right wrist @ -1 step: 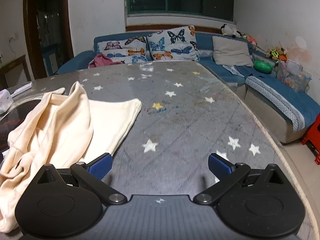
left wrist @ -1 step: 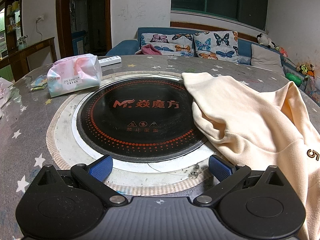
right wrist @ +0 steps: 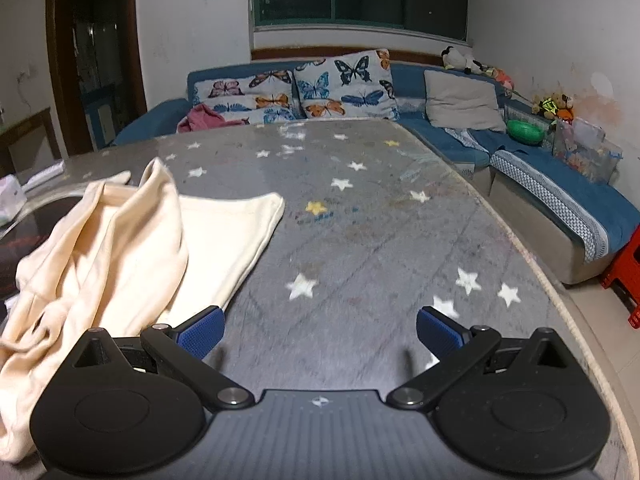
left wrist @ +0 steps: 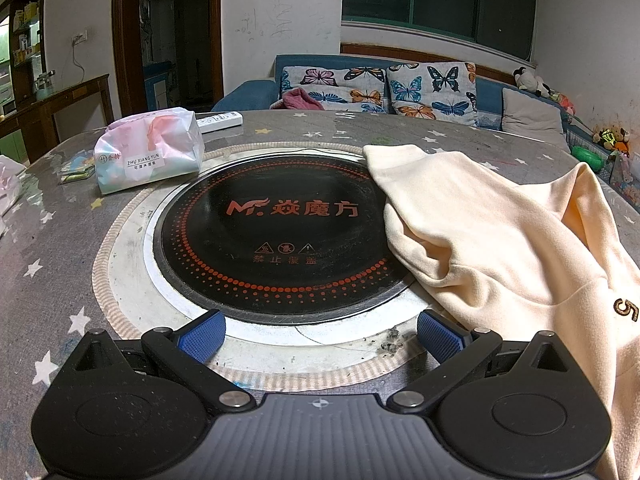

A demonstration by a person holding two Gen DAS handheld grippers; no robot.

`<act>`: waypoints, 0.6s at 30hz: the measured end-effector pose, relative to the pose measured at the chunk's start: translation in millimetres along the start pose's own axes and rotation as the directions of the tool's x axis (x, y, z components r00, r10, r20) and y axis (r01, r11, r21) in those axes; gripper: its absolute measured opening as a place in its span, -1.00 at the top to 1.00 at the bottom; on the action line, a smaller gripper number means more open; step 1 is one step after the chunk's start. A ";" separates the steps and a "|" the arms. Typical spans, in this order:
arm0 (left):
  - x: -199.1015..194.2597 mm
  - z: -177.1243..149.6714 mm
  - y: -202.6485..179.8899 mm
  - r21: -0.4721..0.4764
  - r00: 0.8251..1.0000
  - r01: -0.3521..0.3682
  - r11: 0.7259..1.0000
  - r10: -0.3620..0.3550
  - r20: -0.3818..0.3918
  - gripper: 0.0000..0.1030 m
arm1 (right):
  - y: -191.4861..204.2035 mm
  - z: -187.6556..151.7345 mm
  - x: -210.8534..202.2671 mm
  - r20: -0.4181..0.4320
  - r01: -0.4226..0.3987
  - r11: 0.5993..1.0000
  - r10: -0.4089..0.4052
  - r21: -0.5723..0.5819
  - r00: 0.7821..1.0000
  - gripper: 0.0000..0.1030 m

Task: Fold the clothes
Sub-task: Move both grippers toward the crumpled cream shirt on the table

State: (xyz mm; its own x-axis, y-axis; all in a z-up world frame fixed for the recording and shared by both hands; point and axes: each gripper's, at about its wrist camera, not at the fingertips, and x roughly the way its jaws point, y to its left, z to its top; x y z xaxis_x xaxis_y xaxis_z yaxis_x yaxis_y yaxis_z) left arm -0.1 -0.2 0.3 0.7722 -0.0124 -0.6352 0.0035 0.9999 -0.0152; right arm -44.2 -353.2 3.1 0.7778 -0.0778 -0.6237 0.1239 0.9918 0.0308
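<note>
A cream sweatshirt [left wrist: 500, 248] lies crumpled on the star-print table [left wrist: 40, 280], one edge draped over the right side of a black round cooktop [left wrist: 276, 236]. A dark "5" mark shows near its right edge. My left gripper [left wrist: 320, 332] is open over the cooktop's near rim with nothing between its blue pads; the garment lies just beside the right pad. In the right wrist view the same sweatshirt [right wrist: 112, 248] is at the left, partly flat and partly bunched. My right gripper [right wrist: 320, 330] is open over bare table [right wrist: 380, 240], its left pad at the cloth's near hem.
A pink-and-white tissue pack [left wrist: 150, 150] and a white power strip [left wrist: 220, 120] sit at the far left of the table. A blue sofa [right wrist: 560, 200] with butterfly cushions wraps the far and right sides. A red stool [right wrist: 626, 272] stands beyond the table's right edge.
</note>
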 end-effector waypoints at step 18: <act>-19.8 -3.8 -11.9 -0.019 0.999 0.019 1.000 -0.020 -0.039 -1.00 | 38.7 -21.3 -37.1 0.018 -0.019 0.989 0.022 -0.145 1.000 -1.00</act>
State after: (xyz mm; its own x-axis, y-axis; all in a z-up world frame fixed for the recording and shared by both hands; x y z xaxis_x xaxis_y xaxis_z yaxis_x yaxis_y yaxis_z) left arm -17.9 -11.9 10.1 0.7469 -0.0327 -0.6641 0.0063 0.9991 -0.0421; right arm -81.3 -309.7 10.7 0.7913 -0.0577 -0.6087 0.0184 0.9973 -0.0706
